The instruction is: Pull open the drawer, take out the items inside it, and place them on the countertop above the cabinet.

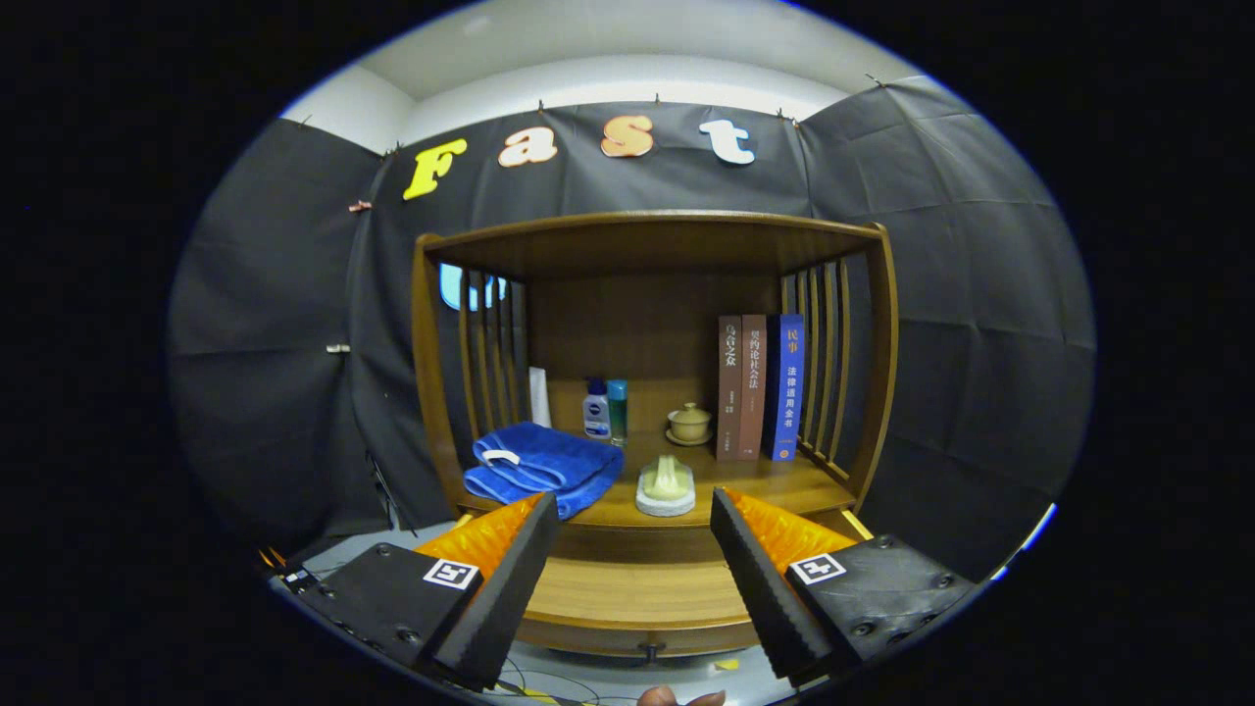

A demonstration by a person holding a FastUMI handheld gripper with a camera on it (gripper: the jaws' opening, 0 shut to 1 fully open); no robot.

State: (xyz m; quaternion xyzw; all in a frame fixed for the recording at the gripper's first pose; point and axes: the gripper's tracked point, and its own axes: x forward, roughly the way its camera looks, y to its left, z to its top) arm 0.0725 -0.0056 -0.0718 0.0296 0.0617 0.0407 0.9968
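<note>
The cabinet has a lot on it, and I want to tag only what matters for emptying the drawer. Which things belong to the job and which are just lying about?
Job: drawer, shut, with its knob between the open fingers of the gripper; countertop.

Lying about: blue towel, two bottles, lidded cup, three books, pale brush.

The gripper point(635, 559) has ridged, wedge-shaped fingers point(755, 579), spread wide, on screwed mounts bearing square black-and-white markers.
</note>
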